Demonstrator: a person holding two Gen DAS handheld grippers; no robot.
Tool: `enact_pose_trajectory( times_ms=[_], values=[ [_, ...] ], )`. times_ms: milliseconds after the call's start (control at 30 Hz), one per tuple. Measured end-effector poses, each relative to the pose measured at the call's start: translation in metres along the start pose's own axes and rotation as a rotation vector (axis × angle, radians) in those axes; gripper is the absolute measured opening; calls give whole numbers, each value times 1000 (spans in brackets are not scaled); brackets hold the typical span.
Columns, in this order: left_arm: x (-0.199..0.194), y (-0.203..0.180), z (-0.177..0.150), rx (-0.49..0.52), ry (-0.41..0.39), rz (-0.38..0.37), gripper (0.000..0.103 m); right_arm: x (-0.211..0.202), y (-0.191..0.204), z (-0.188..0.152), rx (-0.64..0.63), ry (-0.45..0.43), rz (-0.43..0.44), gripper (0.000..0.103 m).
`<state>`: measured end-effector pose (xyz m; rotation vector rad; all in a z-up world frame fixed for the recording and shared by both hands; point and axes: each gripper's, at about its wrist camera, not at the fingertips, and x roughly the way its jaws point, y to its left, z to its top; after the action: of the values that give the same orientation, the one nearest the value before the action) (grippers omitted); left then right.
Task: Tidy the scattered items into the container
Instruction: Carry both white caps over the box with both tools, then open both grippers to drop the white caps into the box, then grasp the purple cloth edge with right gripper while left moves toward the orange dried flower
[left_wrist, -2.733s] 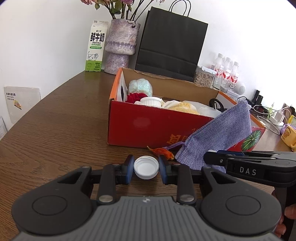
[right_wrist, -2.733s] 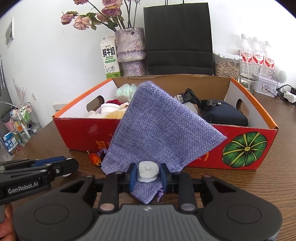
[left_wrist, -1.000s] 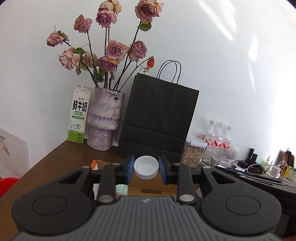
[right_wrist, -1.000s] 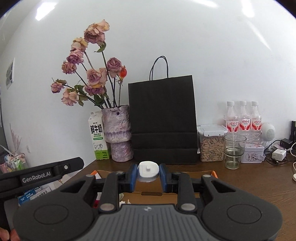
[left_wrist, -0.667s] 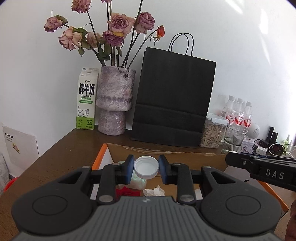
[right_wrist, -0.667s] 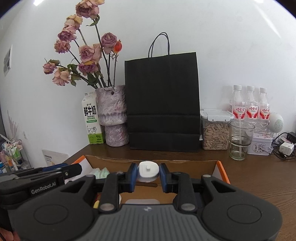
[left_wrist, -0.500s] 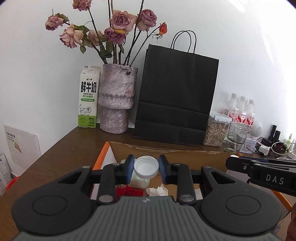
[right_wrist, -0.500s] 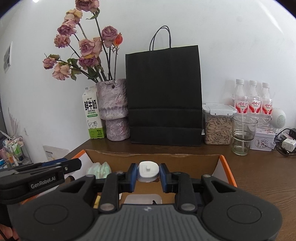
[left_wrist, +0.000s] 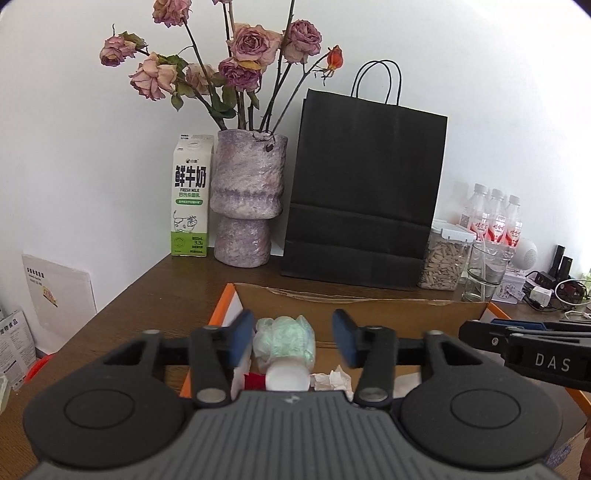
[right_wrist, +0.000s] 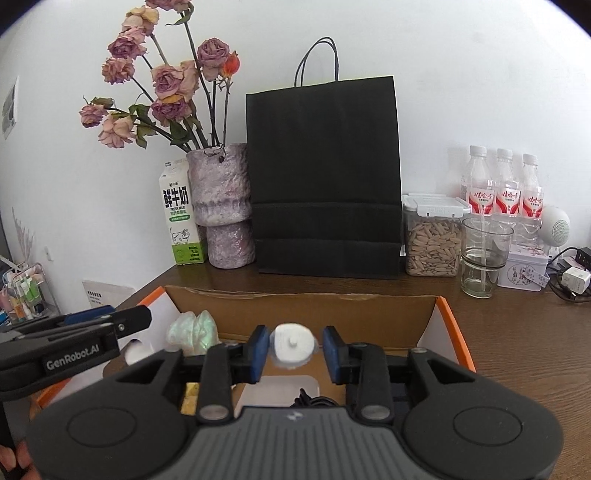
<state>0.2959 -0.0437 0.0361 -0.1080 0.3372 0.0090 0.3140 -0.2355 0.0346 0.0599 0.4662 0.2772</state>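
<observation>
Both grippers hover over the open cardboard box (left_wrist: 221, 306) with orange rims (right_wrist: 448, 314). My left gripper (left_wrist: 292, 341) has its jaws opening wide, and nothing is pressed between them. Its white bottle cap (left_wrist: 288, 376), blurred, sits low between the fingers, over a red item and beside a pale green crumpled bag (left_wrist: 284, 338) in the box. My right gripper (right_wrist: 294, 352) also has its jaws opening. A white cap (right_wrist: 293, 345) is blurred between them, with a gap to each blue pad (right_wrist: 258, 350). Each view shows the other gripper at its edge.
Behind the box along the wall stand a milk carton (left_wrist: 191, 201), a stone vase of dried roses (left_wrist: 247, 199), a black paper bag (left_wrist: 364, 195), a seed jar (right_wrist: 432, 240), a glass (right_wrist: 482, 258) and water bottles (right_wrist: 504, 188). Chargers and cables (right_wrist: 572, 277) lie at the far right.
Both grippers were shut on white caps half a second ago. Now both stand apart from them: the left cap has dropped toward the box, and the right cap is loose between its pads.
</observation>
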Motion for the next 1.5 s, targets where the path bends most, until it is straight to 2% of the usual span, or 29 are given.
enact_pose_trajectory(
  times_ms=[33,67,133,500,1100,1500],
  values=[
    [-2,1,0,-6,-17,0,103,0,0,0,0,-4,-11,91],
    [-5,3,1,-15,-36,-2,103,-2,1,0,-6,-19,-22,103],
    [-8,5,2,-27,-54,-3,103,-5,2,1,-18,-29,-30,103],
    [-5,8,0,-37,-27,20,103,-4,0,2,-8,-20,-31,103],
    [-14,11,0,-51,-47,28,103,-7,3,2,-20,-25,-26,103],
    [-38,9,1,-31,-64,36,103,-45,11,7,-44,-96,-28,103]
  ],
)
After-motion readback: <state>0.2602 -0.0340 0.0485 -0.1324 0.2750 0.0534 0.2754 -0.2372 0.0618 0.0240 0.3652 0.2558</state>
